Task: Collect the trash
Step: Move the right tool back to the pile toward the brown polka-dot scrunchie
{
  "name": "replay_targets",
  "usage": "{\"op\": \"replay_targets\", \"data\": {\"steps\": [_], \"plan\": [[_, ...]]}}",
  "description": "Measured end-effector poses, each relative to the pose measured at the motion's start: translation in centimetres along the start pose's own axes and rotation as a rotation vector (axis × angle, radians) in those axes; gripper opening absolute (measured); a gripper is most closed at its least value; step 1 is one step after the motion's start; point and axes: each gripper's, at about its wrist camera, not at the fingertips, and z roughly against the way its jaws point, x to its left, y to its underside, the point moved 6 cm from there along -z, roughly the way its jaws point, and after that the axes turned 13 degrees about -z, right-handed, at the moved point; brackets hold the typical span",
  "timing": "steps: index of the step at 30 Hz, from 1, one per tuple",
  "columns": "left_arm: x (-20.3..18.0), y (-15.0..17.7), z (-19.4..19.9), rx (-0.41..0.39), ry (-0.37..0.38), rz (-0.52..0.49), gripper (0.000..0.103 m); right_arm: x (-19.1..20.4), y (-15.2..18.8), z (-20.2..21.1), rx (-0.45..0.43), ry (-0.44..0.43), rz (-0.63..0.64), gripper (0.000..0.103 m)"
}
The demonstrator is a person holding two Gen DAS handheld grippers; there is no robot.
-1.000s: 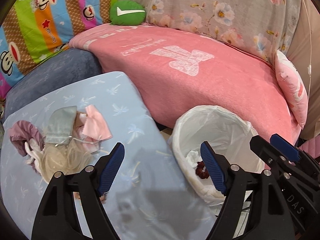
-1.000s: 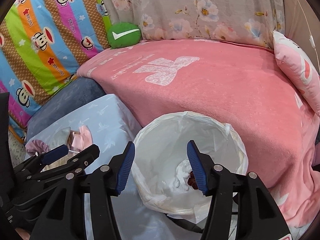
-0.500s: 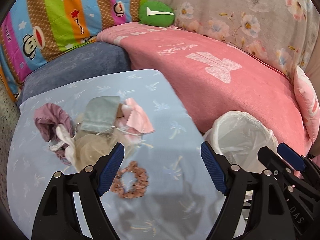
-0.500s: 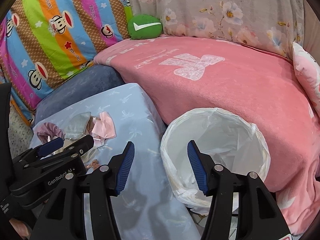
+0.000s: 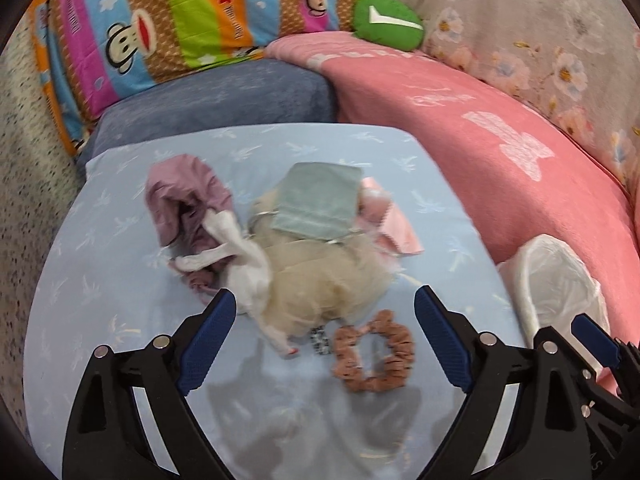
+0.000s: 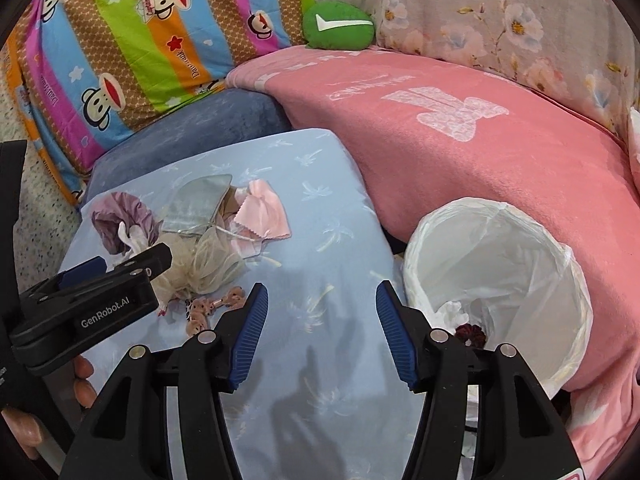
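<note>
A pile of small cloth items lies on the light blue cloth-covered table (image 5: 120,300): a beige mesh pouch (image 5: 320,276), a grey-green pouch (image 5: 320,204), a pink cloth (image 5: 396,228), a mauve pouch (image 5: 184,200), a white piece (image 5: 244,264). A brown scrunchie (image 5: 374,352) lies nearest me. My left gripper (image 5: 324,340) is open and empty, just above the scrunchie and pile. My right gripper (image 6: 320,332) is open and empty over the table (image 6: 320,240), left of the white-lined bin (image 6: 496,280), which holds a dark red scrunchie (image 6: 472,334) and white tissue.
A pink blanket (image 6: 460,128) covers the sofa behind the table and bin. A striped monkey-print pillow (image 6: 140,40), a green cushion (image 6: 338,24) and a blue cushion (image 6: 192,132) lie at the back. The bin also shows at the right in the left wrist view (image 5: 560,280).
Both grippers have swung left, away from the bin and over the table. The pile and brown scrunchie now sit between my left fingers. Both stayed open and empty.
</note>
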Motion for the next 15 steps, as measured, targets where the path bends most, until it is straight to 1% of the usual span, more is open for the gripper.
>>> {"op": "replay_targets", "data": {"steps": [9,12,15], "plan": [[5.3,2.0,-2.2,0.064,-0.059,0.095,0.087,3.1,1.7,-3.8,0.068,-0.011,0.042,0.056],[6.2,2.6,-2.8,0.081,-0.06,0.109,0.087,3.7,2.0,-4.9,0.088,-0.013,0.044,0.056],[6.4,2.8,-2.9,0.081,-0.038,0.121,0.087,4.3,2.3,-5.9,0.101,-0.008,0.053,0.056]]}}
